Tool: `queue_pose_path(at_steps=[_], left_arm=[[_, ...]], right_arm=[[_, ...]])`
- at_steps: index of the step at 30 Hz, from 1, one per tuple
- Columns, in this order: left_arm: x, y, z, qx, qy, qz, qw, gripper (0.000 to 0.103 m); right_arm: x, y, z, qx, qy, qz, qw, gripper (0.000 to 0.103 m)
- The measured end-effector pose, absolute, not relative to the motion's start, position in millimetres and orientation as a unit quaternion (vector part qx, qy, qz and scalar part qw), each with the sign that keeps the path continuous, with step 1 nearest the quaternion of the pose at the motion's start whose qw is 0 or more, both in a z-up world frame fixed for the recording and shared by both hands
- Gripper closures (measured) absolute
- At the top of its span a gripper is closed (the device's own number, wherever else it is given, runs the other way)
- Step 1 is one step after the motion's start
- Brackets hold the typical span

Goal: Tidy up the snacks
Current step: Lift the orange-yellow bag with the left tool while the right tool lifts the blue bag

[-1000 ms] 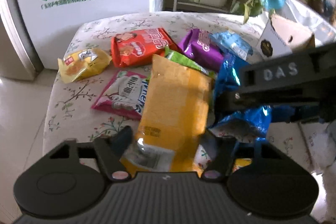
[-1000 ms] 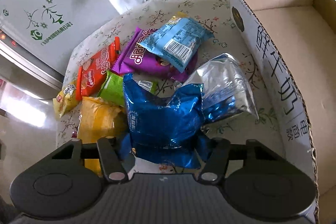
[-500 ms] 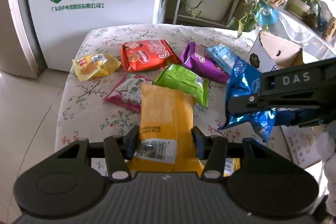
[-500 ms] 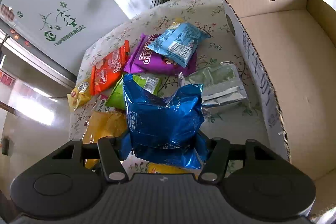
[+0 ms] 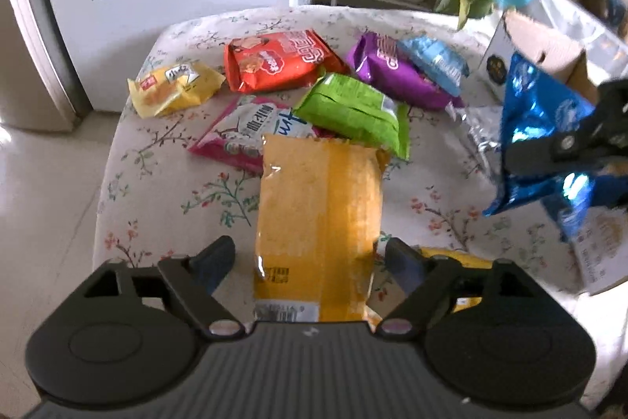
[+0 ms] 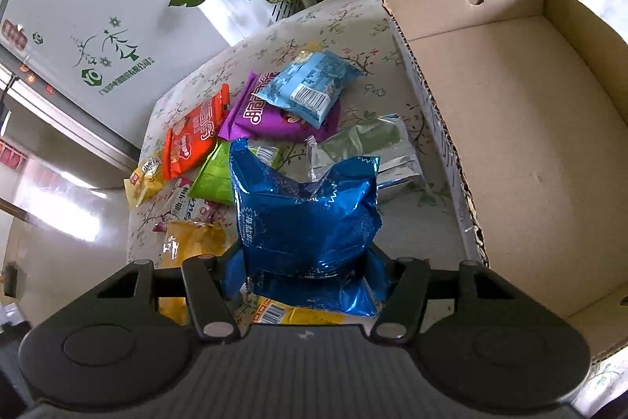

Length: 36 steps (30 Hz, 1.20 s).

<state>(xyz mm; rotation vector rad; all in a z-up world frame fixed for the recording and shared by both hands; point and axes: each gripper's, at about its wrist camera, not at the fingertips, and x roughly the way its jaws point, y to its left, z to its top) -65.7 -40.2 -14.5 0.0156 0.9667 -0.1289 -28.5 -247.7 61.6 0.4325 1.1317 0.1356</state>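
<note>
— Two grippers at once; what does the left wrist view give?
— The left gripper (image 5: 312,262) has just been opening; its jaws stand wide, pads clear of the orange-yellow packet (image 5: 320,214) lying between them on the floral table (image 5: 141,183), near its front edge. Beyond lie a green packet (image 5: 353,112), a pink-and-white one (image 5: 251,132), a red one (image 5: 274,59), a small yellow one (image 5: 172,87) toward the left edge, and a purple one (image 5: 396,73) with a light-blue packet (image 5: 435,61) on top.
— And the right wrist view?
— The right gripper (image 6: 304,268) is clamped on a blue foil bag (image 6: 306,207), held above the table. A silver packet (image 6: 369,148) lies beyond it, just beside the open cardboard box (image 6: 510,128) at the right edge.
</note>
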Motion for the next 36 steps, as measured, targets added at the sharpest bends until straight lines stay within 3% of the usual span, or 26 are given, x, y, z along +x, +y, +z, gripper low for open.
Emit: queue_pose_path(at_steps=[5,16,17,21,36], left_arm=[[-64,-47,-22,0.025,0.472,-0.045,0.88,0.0],[-56,-49,-18,0.017,0.495,-0.032,0.868,0.002],[-58,-49,-18,0.015,0.492,-0.029,0.87,0.006],[-63,-50,-6,0.001,0.478,-0.028,0.878,0.048],[-86,-54,41,-0.048,0.422,-0.039,0.905,0.051]], right_arm=[[-30,-249,65,0.205,0.527,0.072,0.822,0.036],[-31,-254,73,0.207,0.522,0.089,0.823,0.036],[-31,-254,73,0.207,0.521,0.09,0.823,0.036],[-32,-256,76,0.207,0.519,0.094,0.824,0.036],[-37,-266,92,0.218,0.498,0.106,0.833,0.036]])
